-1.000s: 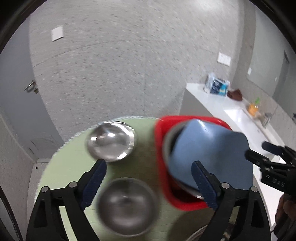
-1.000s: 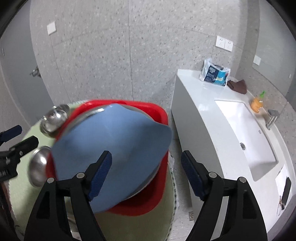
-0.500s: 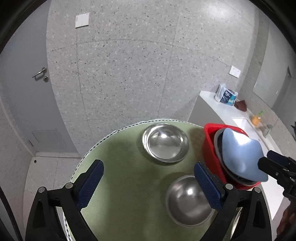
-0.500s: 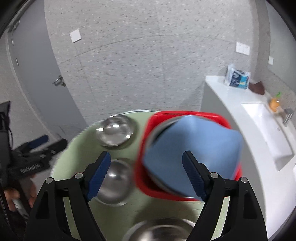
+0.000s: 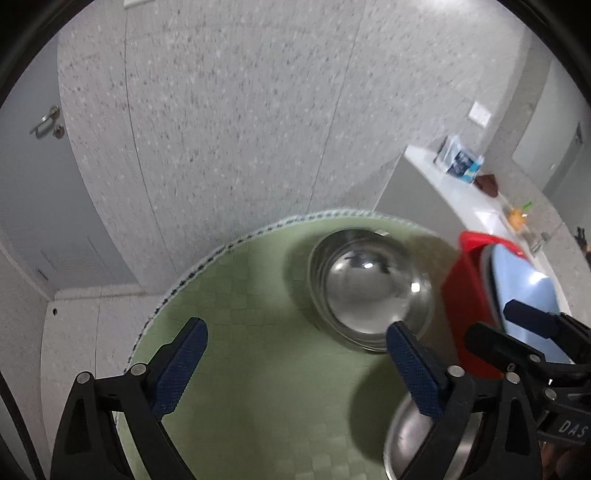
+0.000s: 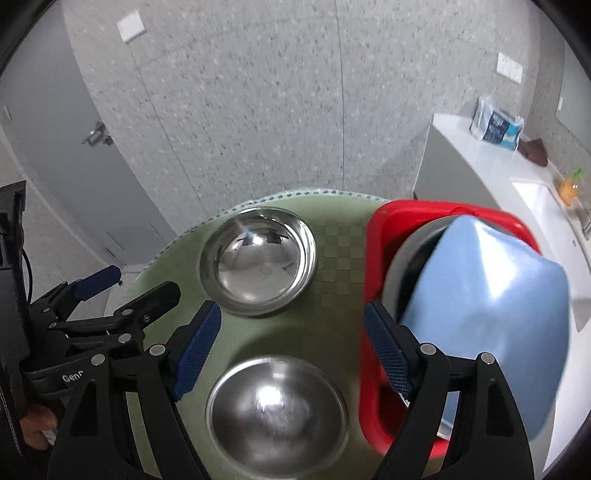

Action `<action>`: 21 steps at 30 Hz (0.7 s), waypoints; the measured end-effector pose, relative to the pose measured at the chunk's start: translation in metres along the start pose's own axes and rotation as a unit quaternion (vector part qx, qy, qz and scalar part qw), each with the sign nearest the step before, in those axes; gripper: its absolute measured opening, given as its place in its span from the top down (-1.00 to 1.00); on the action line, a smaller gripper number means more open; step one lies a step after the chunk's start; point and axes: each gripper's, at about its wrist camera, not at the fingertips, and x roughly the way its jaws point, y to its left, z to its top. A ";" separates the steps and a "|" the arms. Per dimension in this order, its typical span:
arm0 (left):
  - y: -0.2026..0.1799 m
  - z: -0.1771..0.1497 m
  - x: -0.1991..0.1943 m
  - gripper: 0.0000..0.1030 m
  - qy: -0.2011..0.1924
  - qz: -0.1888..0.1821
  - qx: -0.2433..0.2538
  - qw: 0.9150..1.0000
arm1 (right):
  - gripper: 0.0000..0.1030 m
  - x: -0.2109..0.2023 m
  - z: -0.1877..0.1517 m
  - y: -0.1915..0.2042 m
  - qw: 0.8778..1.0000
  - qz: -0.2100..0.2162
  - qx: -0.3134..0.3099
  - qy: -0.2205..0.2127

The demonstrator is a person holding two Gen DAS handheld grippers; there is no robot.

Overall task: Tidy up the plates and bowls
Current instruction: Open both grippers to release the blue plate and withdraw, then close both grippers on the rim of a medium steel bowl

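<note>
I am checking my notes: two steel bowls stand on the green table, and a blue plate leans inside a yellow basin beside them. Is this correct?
Not quite: the basin is red, not yellow, as the right wrist view shows. The rest holds: two steel bowls on the green table, blue plate leaning inside.

From my right camera I see a grey door (image 6: 66,122) at the left with a metal handle (image 6: 96,133), a speckled wall (image 6: 280,92) across the top, and a switch plate (image 6: 130,26) at upper left. At the right, a white counter (image 6: 480,162) carries a blue packet (image 6: 496,123), a brown cloth (image 6: 533,149) and an orange bottle (image 6: 569,188) by the sink (image 6: 543,210).
</note>
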 end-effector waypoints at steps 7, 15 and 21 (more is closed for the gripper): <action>0.013 0.017 0.057 -0.27 0.044 -0.023 -0.019 0.999 | -0.57 0.039 0.012 0.002 0.999 -0.036 -0.018 0.025; 0.027 0.028 0.091 0.47 0.064 -0.039 -0.027 0.997 | -0.55 0.062 0.017 0.009 0.997 -0.057 -0.041 0.036; 0.024 0.029 0.096 0.67 0.062 -0.045 -0.021 0.997 | -0.11 0.075 0.017 0.011 0.996 -0.043 -0.042 0.059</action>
